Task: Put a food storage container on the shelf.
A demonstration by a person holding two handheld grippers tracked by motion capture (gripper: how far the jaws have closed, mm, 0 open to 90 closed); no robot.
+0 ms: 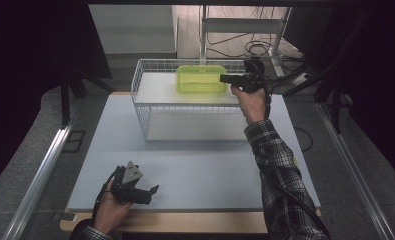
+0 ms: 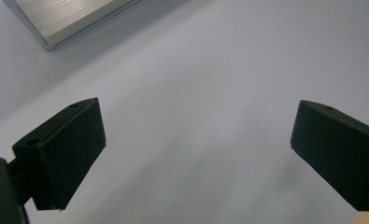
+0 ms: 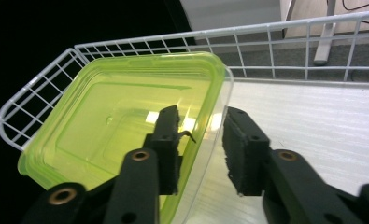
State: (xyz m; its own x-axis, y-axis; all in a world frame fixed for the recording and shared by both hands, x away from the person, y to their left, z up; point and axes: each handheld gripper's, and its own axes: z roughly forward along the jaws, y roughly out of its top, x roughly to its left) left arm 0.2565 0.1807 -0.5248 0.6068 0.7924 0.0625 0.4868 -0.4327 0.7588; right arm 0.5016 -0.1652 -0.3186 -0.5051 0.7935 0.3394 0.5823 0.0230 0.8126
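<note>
Yellow-green box [image 3: 126, 121] wall between right gripper [image 3: 201, 144] jaws.

My worktop [image 1: 195, 170] was a pale grey-blue board, and a white wire basket [image 1: 150, 107] sat on its far half with a yellow-green tub [image 1: 197, 80] inside.

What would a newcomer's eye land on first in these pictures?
The bright yellow-green plastic container on the top shelf of the white wire basket, at the table's far side. The right gripper straddles its near wall, one jaw inside and one outside, with a gap showing at the outer pad. The left gripper rests open near the table's front edge, holding nothing.
</note>
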